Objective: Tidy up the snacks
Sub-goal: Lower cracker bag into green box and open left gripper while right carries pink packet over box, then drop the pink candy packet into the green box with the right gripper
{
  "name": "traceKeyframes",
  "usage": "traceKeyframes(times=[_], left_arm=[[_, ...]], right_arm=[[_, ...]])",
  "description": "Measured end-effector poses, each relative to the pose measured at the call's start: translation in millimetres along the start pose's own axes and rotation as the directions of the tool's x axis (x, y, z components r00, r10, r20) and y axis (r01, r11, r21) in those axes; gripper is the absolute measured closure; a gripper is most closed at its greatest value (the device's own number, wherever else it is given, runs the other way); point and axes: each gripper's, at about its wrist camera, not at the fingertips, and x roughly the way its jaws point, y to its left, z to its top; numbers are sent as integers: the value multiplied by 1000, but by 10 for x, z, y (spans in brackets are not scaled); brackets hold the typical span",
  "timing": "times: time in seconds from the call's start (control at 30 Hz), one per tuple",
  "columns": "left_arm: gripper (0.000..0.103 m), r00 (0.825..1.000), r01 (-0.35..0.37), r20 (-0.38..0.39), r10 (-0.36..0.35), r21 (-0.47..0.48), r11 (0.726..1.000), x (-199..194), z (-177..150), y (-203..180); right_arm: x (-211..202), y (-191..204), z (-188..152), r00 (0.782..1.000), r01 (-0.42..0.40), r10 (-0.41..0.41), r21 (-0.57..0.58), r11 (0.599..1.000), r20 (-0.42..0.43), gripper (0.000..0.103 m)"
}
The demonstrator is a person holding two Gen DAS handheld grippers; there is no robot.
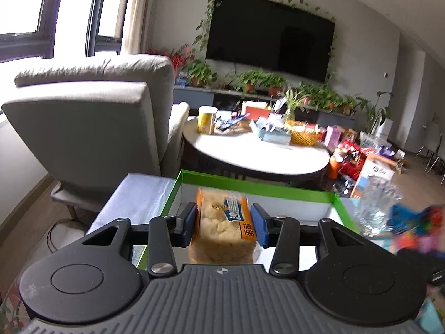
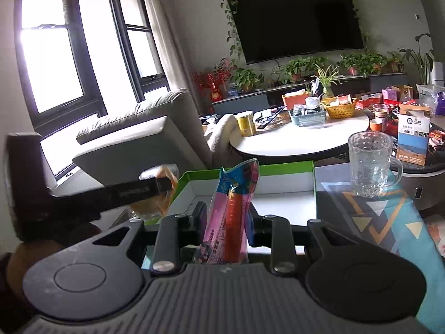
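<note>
My left gripper (image 1: 224, 224) is shut on a clear-wrapped beige cake snack with an orange and blue label (image 1: 222, 222), held above the near edge of a green-rimmed white box (image 1: 250, 188). My right gripper (image 2: 226, 220) is shut on a pink and blue snack packet with a red stick inside (image 2: 232, 211), held upright over the same box (image 2: 250, 168). In the right wrist view the left gripper (image 2: 155, 188) and its snack (image 2: 158, 194) show at the left of the box. In the left wrist view the right packet (image 1: 417, 220) is a blur at the right.
A clear glass mug (image 2: 370, 164) stands on a patterned mat (image 2: 389, 217) right of the box. A grey armchair (image 1: 91, 122) is to the left. A round white table (image 1: 258, 150) with a yellow can, baskets and boxes stands beyond. More packages lie on the floor at right.
</note>
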Motion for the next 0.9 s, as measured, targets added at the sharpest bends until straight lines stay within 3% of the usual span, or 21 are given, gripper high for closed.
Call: traceKeyframes(times=[0.07,0.57,0.9], left_arm=[[71,1000,-3,-15,3,-11,1000,86,-29,22],[71,998,2,-70,-6,-59,998,169,-130,181],[70,999,9,-53,-13,-77,997,-24,-166,285]], right_arm=[[13,-17,39,1000,5,-5,-3,1000,10,73],[280,-28,122,1000,6,-6,-2,1000,1,73],[610,-61,229,1000,17,-17,24,1000,-4,73]])
